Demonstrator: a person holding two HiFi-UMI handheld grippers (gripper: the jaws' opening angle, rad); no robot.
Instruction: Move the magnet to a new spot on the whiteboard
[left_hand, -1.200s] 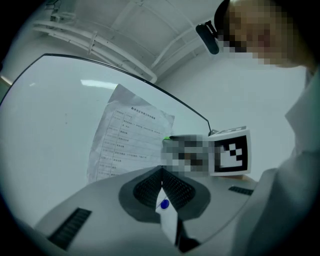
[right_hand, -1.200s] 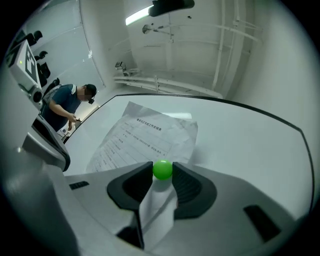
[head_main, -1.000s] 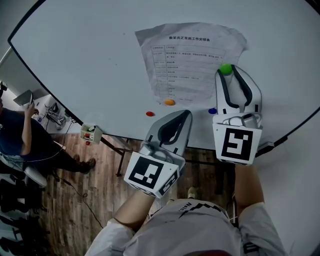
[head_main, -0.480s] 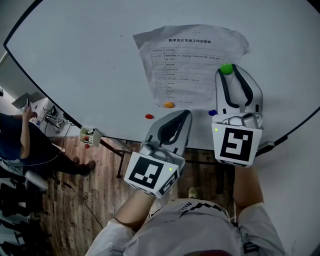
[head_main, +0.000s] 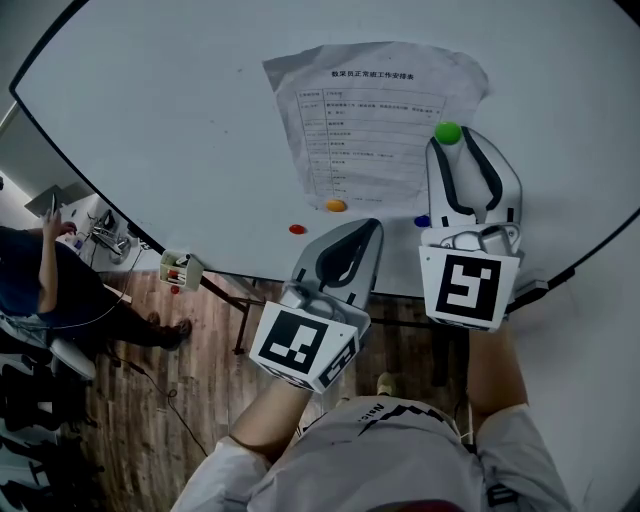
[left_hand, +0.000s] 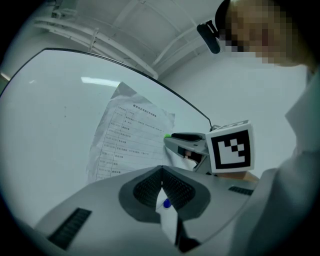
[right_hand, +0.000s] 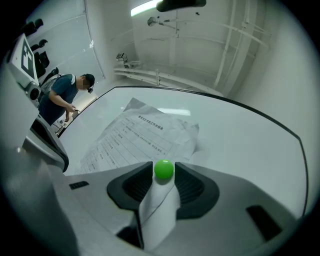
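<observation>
A green ball magnet (head_main: 447, 132) sits at the lower right edge of a crumpled printed sheet (head_main: 370, 110) on the whiteboard (head_main: 180, 120). My right gripper (head_main: 449, 140) is shut on it, with the ball (right_hand: 163, 170) pinched between the two jaw tips. My left gripper (head_main: 375, 227) is shut and holds nothing; its tips lie over the board's lower edge. Below the sheet are an orange magnet (head_main: 336, 205), a red magnet (head_main: 297, 229) and a blue magnet (head_main: 423, 221). The blue magnet (left_hand: 166, 203) shows through the gap behind the left jaws.
A person in a dark shirt (head_main: 40, 280) stands on the wooden floor at the left of the board. A small box of supplies (head_main: 180, 267) hangs at the board's lower edge. The board's frame legs (head_main: 245, 320) reach down to the floor.
Both grippers keep their places and the green magnet stays in the right jaws. The head view shifted slightly, and the person at left leaned in.
</observation>
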